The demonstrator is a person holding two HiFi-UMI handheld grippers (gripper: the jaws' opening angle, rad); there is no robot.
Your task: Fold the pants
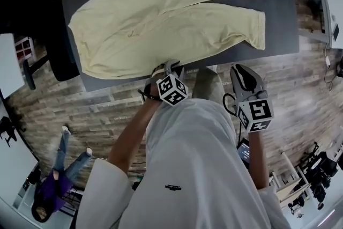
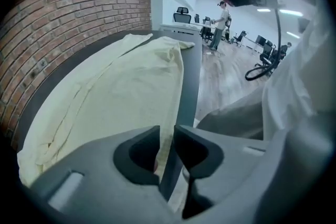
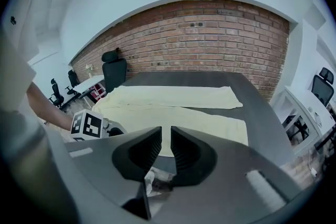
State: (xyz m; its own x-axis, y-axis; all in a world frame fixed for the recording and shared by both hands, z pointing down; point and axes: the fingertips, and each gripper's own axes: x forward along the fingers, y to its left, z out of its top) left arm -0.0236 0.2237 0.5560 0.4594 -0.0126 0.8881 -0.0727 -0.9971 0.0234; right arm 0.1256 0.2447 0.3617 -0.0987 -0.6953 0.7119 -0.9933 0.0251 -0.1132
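Observation:
Pale yellow pants (image 1: 161, 13) lie spread flat on a dark grey table (image 1: 278, 19), waist at the left, both legs running right. My left gripper (image 1: 170, 64) hovers at the table's near edge, right by the pants' near hem. In the left gripper view its jaws (image 2: 167, 131) stand a little apart, and the pants (image 2: 121, 86) and table edge (image 2: 191, 76) show through the gap with nothing pinched. My right gripper (image 1: 239, 68) hangs just off the near edge, apart from the cloth. Its jaws (image 3: 166, 134) leave a narrow empty slit, aimed at the pants (image 3: 178, 107).
A black office chair (image 1: 59, 56) stands off the table's left end. A white desk (image 1: 332, 2) is at the right. A brick wall (image 3: 210, 29) lies beyond the table. A person (image 1: 53, 179) stands on the wooden floor behind me.

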